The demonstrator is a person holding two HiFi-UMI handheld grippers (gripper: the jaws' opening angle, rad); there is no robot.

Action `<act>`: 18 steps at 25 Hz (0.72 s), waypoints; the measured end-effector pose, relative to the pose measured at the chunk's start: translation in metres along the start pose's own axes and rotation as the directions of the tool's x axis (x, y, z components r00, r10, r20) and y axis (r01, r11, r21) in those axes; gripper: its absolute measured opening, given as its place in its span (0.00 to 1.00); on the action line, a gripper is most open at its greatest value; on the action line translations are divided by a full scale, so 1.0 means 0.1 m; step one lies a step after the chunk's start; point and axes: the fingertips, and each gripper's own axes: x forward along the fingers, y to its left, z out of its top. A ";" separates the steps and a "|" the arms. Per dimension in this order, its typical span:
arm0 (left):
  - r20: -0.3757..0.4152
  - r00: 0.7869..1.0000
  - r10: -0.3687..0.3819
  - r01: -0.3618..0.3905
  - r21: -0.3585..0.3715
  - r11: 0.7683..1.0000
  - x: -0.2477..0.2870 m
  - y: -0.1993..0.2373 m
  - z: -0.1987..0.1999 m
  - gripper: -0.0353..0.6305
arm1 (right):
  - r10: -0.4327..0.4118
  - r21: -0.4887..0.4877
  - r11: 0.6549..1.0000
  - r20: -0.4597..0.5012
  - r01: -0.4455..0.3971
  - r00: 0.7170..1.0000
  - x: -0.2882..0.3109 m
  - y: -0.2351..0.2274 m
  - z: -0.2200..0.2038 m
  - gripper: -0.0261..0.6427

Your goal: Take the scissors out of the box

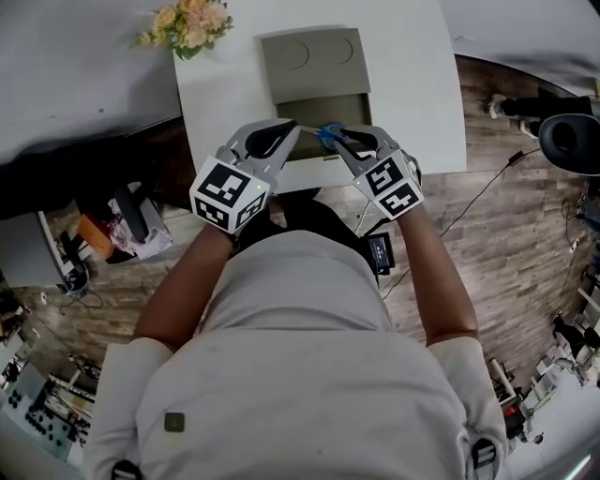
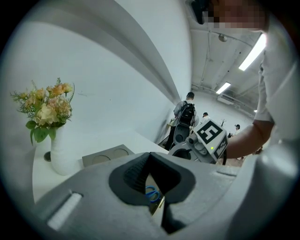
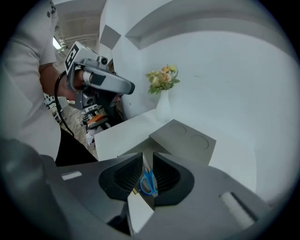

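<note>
A grey box (image 1: 302,108) stands open near the front edge of the white table (image 1: 412,84), its lid (image 1: 312,61) folded back. Blue-handled scissors (image 1: 330,137) lie at the box's front right. My right gripper (image 1: 328,134) points down at them. In the right gripper view its jaws (image 3: 147,157) stand apart, with the blue handles (image 3: 148,183) showing in the gap and not pressed. My left gripper (image 1: 296,126) hovers just to the left over the box's front. Its fingertips (image 2: 149,155) meet and hold nothing, and the scissors (image 2: 152,193) show below them.
A white vase of flowers (image 1: 187,23) stands at the table's far left corner, left of the lid (image 3: 185,140). The table's front edge is directly under my hands. Bags and clutter (image 1: 122,230) lie on the wooden floor at the left. People (image 2: 187,112) stand far off.
</note>
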 end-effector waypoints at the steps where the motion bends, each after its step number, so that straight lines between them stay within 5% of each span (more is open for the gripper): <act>1: -0.006 1.000 0.003 -0.003 -0.004 1.000 0.02 0.01 -0.03 0.06 | 0.013 -0.017 1.000 -0.025 -0.013 1.000 0.06 0.01 -0.05 0.17; 18: -0.065 0.998 0.019 -0.024 -0.073 0.997 0.23 0.22 -0.32 0.06 | 0.135 -0.108 0.977 -0.360 -0.185 0.923 0.86 0.03 -0.85 0.21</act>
